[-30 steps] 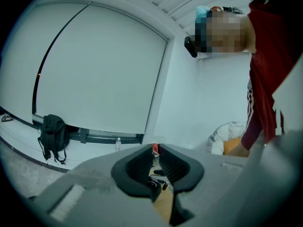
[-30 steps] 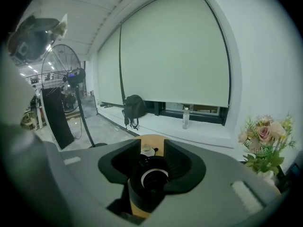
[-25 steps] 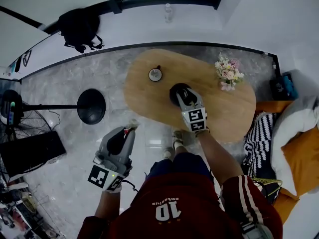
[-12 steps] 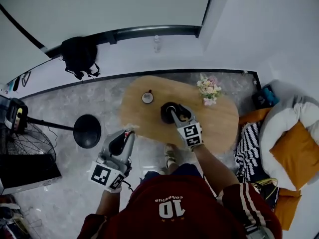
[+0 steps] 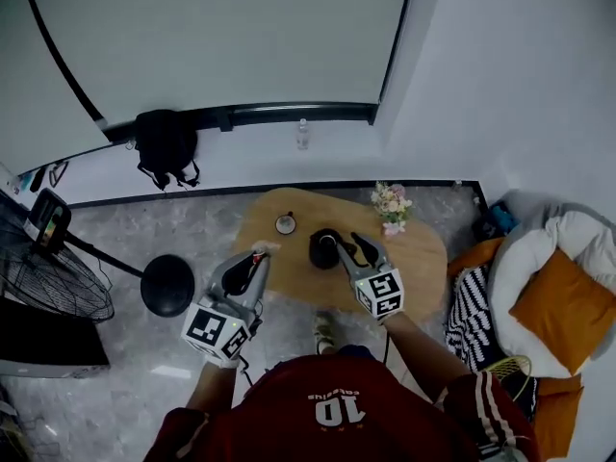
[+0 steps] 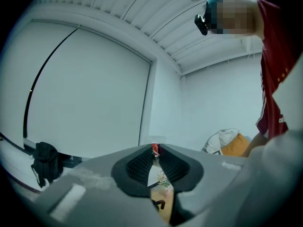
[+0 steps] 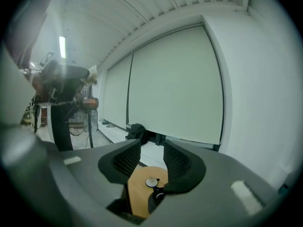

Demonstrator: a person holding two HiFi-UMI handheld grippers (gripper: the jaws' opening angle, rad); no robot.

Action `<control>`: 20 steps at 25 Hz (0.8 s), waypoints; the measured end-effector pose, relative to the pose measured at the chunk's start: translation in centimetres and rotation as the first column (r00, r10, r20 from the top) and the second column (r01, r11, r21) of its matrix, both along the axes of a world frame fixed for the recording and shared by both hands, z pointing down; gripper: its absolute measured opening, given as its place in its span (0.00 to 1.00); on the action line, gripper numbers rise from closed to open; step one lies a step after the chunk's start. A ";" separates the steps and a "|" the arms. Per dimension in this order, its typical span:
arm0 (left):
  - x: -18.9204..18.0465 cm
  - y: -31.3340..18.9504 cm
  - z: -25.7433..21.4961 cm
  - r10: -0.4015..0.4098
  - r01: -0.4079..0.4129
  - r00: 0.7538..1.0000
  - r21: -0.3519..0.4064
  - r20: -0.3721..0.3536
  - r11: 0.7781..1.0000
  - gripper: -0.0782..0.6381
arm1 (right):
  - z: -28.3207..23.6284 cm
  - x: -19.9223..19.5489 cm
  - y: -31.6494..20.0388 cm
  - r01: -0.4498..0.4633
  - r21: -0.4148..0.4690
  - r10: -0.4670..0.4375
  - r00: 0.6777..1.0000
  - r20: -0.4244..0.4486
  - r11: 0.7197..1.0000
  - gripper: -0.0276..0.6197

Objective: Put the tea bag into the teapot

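Note:
A black teapot (image 5: pixel 322 249) stands open on the oval wooden table (image 5: pixel 423 256), with a small round lid (image 5: pixel 285 223) lying to its left. My left gripper (image 5: pixel 257 256) hovers at the table's near left edge, shut on the tea bag's red tag (image 6: pixel 155 149); the bag itself is hidden. In the left gripper view the teapot (image 6: pixel 159 205) shows far below the jaws. My right gripper (image 5: pixel 348 246) is open and holds nothing, raised just right of the teapot. Between its jaws the right gripper (image 7: pixel 151 157) view shows the lid (image 7: pixel 151 182) and teapot (image 7: pixel 156 197) on the table (image 7: pixel 138 190).
A flower posy (image 5: pixel 390 203) stands on the table's far right. A fan's round base (image 5: pixel 166 292) sits on the floor to the left; a black bag (image 5: pixel 166 147) and a bottle (image 5: pixel 302 135) rest on the ledge. Cushions (image 5: pixel 563 306) lie to the right.
Both grippers have risen well above the table, and the table now looks smaller and farther away. The right gripper has lifted off the teapot. The left still pinches the tag.

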State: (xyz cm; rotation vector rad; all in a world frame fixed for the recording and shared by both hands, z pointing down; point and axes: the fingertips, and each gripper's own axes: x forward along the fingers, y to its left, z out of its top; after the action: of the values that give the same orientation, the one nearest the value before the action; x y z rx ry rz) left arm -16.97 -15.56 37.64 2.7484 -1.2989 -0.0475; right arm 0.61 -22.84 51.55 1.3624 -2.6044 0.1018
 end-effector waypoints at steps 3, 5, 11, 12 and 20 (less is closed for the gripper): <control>-0.3 1.6 -0.7 -0.002 0.002 1.000 0.019 -0.005 1.000 0.17 | -3.6 -0.1 3.3 -0.005 0.023 0.004 0.998 0.061 1.000 0.28; -0.4 2.6 -0.9 0.003 -0.003 1.000 0.028 -0.013 1.000 0.17 | -6.1 -0.2 5.3 -0.010 0.042 0.006 0.996 0.087 0.999 0.28; 0.5 6.1 -1.0 0.051 -0.050 0.998 0.039 -0.025 0.998 0.17 | -11.7 -0.5 11.6 -0.003 0.053 -0.005 0.986 0.165 0.999 0.28; 0.6 6.6 -0.9 0.058 -0.057 0.998 0.039 -0.024 0.998 0.17 | -12.3 -0.7 12.5 0.000 0.058 -0.010 0.987 0.163 0.998 0.27; 2.0 8.8 -1.4 0.081 -0.079 0.996 0.047 -0.048 0.996 0.17 | -17.0 0.5 17.6 -0.030 0.167 -0.002 0.982 0.189 0.985 0.17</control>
State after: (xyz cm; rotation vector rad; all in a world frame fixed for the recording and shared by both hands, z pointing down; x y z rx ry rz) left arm -15.01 -6.79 36.25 2.8144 -1.1890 -0.1399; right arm 1.08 -5.22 34.52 1.4947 -2.8161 0.0110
